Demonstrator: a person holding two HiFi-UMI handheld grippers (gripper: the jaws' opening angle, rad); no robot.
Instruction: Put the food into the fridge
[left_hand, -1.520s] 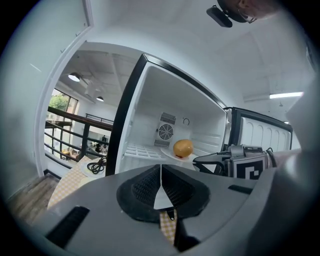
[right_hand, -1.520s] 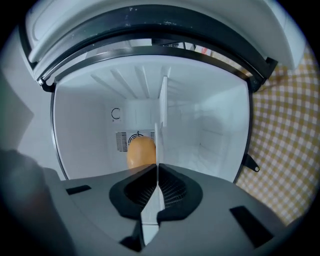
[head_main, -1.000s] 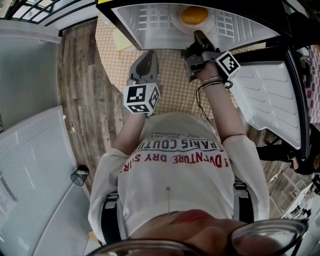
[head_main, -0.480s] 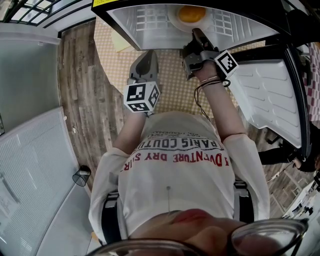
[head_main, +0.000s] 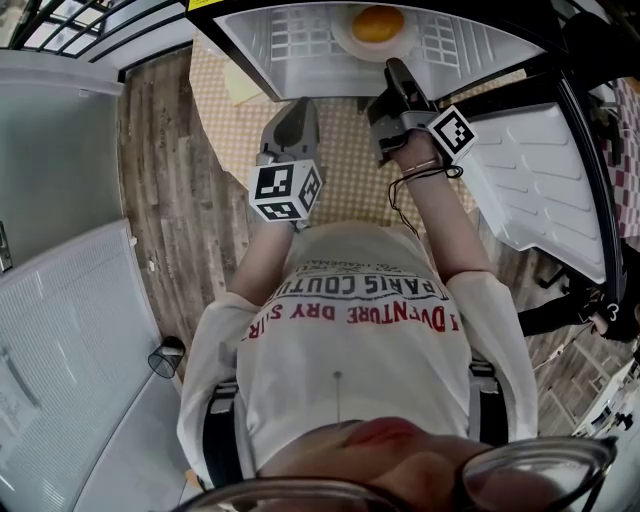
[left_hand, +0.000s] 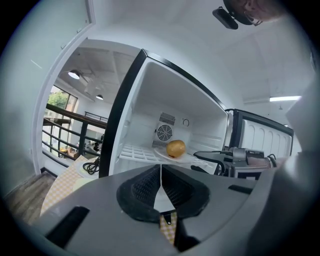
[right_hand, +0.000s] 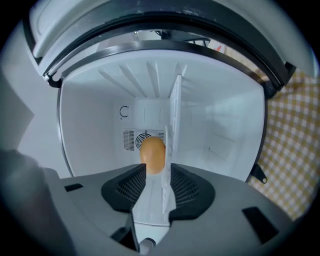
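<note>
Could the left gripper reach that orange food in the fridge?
Probably yes: the fridge stands open, the food sits on a plate on the shelf, nothing between it and the left gripper. The right gripper, jaws opening around the plate's rim, is to one side.

The right gripper, clamped tight a second ago, is now opening its jaws. The near rim of the plate now lies loose between them (neither pad pressing on it any longer), released straight ahead.
</note>
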